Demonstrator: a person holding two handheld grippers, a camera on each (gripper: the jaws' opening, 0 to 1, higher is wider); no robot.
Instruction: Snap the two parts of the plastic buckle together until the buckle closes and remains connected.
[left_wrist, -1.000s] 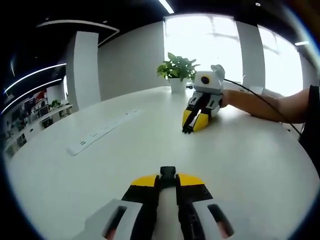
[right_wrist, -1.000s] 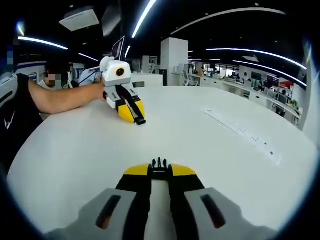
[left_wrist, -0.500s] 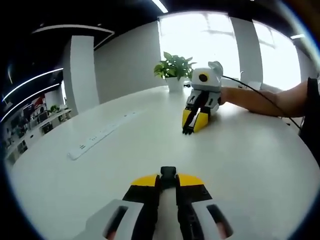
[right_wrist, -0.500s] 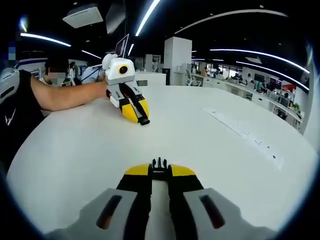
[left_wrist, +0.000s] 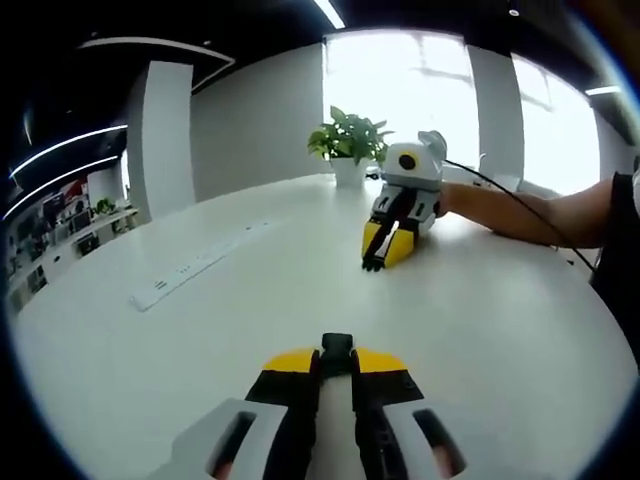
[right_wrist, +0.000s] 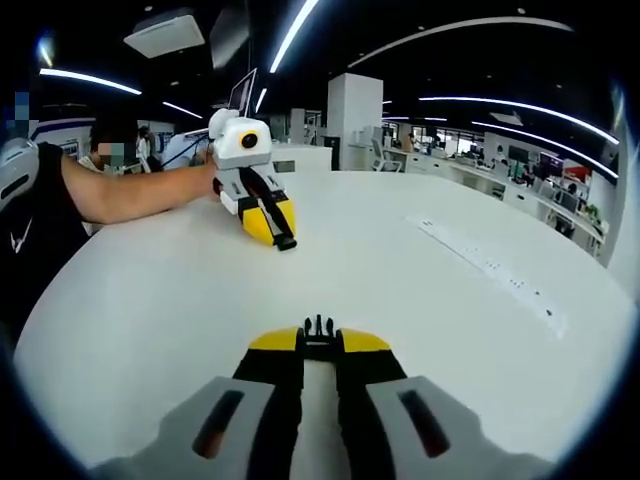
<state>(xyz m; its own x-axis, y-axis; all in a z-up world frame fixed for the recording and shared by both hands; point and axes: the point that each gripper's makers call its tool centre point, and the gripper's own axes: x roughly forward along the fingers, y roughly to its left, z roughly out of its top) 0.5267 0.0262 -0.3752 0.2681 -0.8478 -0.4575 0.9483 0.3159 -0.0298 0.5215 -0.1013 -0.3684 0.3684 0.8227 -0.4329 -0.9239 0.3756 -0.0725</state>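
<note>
Across the white table (left_wrist: 500, 330), left gripper (left_wrist: 336, 352) pinches the socket half, right gripper (right_wrist: 319, 332) the pronged half; light, stiff plastic, best gripped at the strap ends.

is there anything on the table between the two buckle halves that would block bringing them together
Nothing visible does. The left gripper holds the socket half, the right gripper holds the pronged half, and bare white table lies between them. The power strip lies off to one side.
</note>
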